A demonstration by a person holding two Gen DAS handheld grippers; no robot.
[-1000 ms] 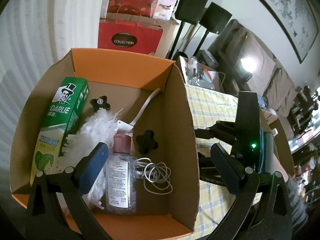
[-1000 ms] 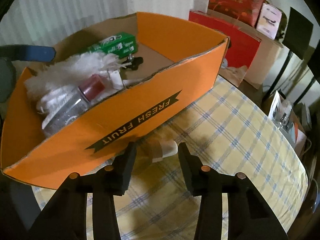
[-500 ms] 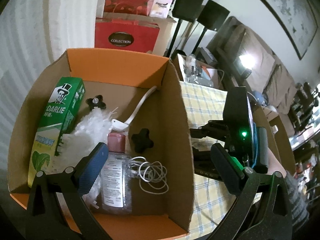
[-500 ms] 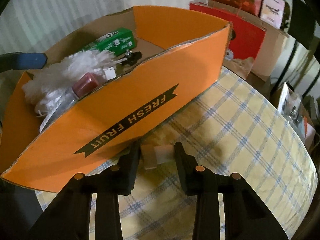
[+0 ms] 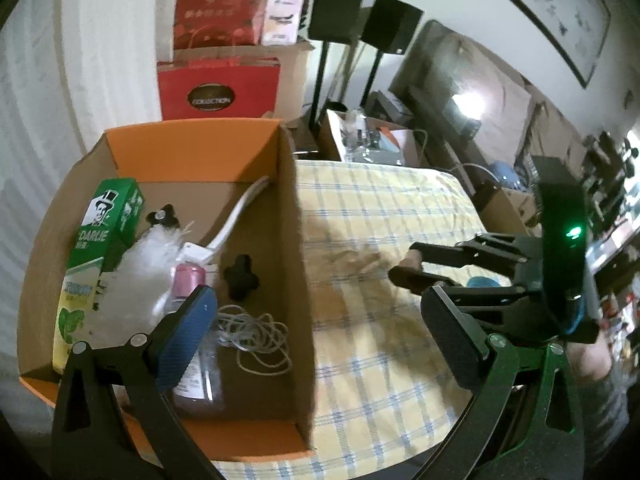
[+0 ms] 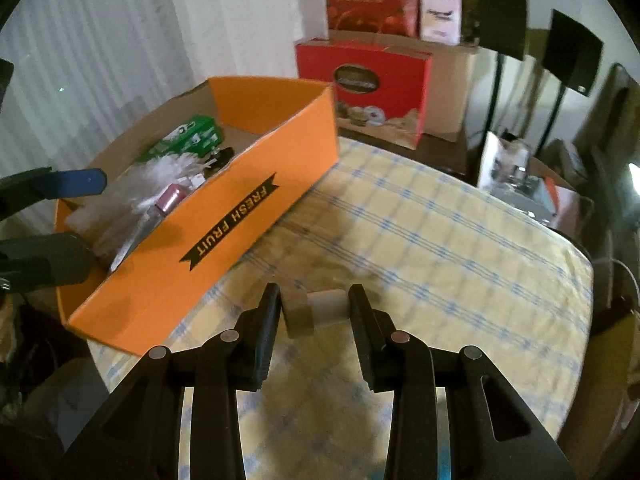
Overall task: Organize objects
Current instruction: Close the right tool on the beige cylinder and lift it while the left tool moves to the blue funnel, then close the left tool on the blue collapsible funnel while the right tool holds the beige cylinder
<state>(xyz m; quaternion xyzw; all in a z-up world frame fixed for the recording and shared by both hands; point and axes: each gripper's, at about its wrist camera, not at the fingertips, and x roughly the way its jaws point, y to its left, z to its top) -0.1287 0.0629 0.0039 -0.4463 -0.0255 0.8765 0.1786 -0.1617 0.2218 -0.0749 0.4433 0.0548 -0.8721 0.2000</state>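
An orange "FRESH FRUIT" cardboard box (image 6: 224,216) stands on the checked tablecloth (image 6: 420,232). Inside it lie a green Darlie toothpaste carton (image 5: 102,240), a white duster (image 5: 144,264), a clear bottle with a pink cap (image 5: 190,284), two black knobs and a coiled white cable (image 5: 256,336). My right gripper (image 6: 314,308) is shut on a small brown-and-white cylinder (image 6: 316,312), lifted just above the cloth beside the box; it also shows in the left wrist view (image 5: 412,276). My left gripper (image 5: 320,340) is open, straddling the box's right wall.
Red gift bags (image 6: 364,92) and cardboard boxes stand behind the table. Black stands (image 5: 340,40) and a cluttered box (image 5: 368,144) are at the far right. The table edge (image 6: 576,252) curves away to the right.
My right gripper closed on the cylinder and lifted it back from the box's side. The left gripper drifted back and right, so more tablecloth shows.
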